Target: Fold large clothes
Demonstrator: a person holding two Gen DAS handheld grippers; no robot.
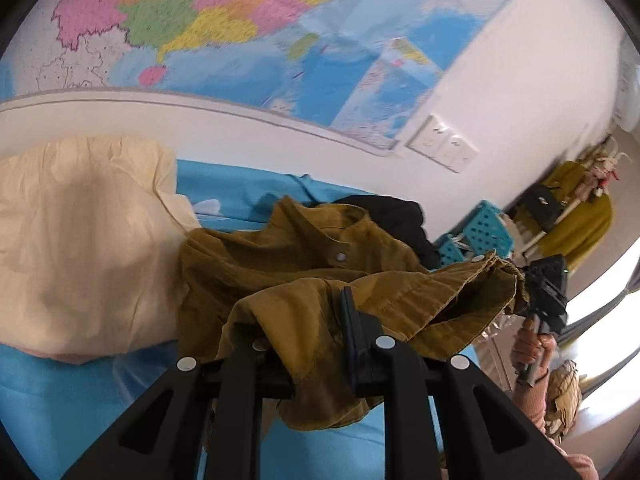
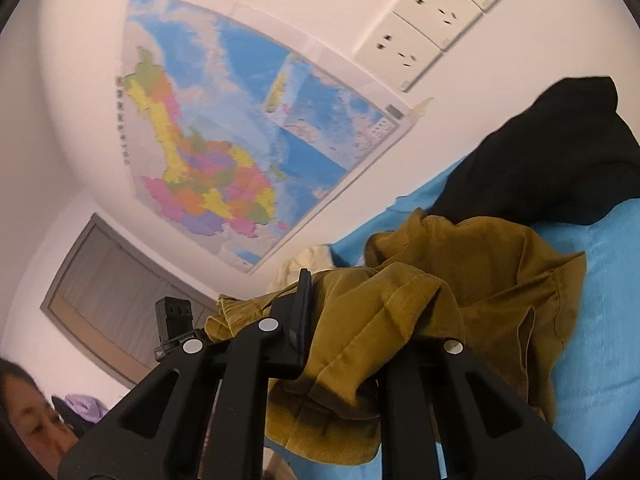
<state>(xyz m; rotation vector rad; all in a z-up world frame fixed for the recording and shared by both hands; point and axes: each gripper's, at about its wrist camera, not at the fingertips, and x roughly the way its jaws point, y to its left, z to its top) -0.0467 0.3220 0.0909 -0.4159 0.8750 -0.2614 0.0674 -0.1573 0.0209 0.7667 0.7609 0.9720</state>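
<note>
Jaws of both grippers pinch the mustard corduroy shirt (image 1: 304,264), lifted over the blue bed (image 1: 48,408).
Keep your left gripper (image 1: 316,344) and right gripper (image 2: 360,320) level; pull the cloth flat before folding.

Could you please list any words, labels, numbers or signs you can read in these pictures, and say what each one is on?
No text is readable here.
wall map: printed place names and the column of characters along its edge, too small and blurred.
left gripper: a small white label on its body, too blurred.
wall sockets: no lettering visible.
</note>
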